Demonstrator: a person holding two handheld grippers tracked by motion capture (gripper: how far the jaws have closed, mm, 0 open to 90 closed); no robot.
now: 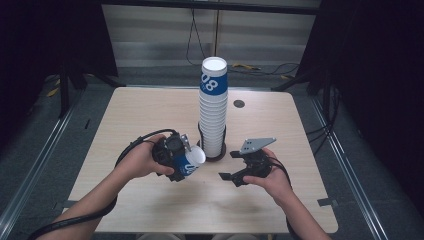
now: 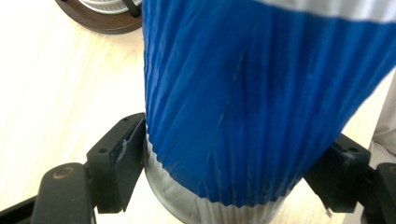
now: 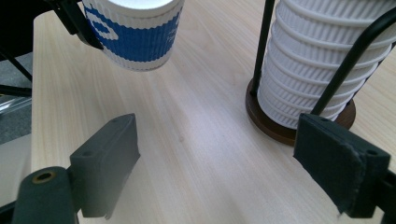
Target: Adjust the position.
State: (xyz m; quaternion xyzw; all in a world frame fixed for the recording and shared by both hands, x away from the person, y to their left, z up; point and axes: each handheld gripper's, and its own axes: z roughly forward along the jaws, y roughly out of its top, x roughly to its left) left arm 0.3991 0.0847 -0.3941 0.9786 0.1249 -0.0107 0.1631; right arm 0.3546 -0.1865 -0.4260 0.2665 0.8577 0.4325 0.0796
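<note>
High view: my left fingers [image 1: 186,161] clamp one blue ribbed paper cup [image 1: 191,162]; right fingers [image 1: 231,166] gape empty beside one tall cup stack [image 1: 213,112].

The table's middle is blocked by the tall stack of ribbed white paper cups [image 1: 213,112] in a black wire holder [image 3: 327,88]; bare light wooden tabletop [image 1: 150,107] is left on either side.

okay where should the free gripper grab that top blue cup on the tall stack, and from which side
Probably around the blue cup just under its white rim, with the right gripper coming level from the right, where its jaws already stand open and empty. The wall flares widest there, and it stands clear above the white cups and the black wire holder.
</note>
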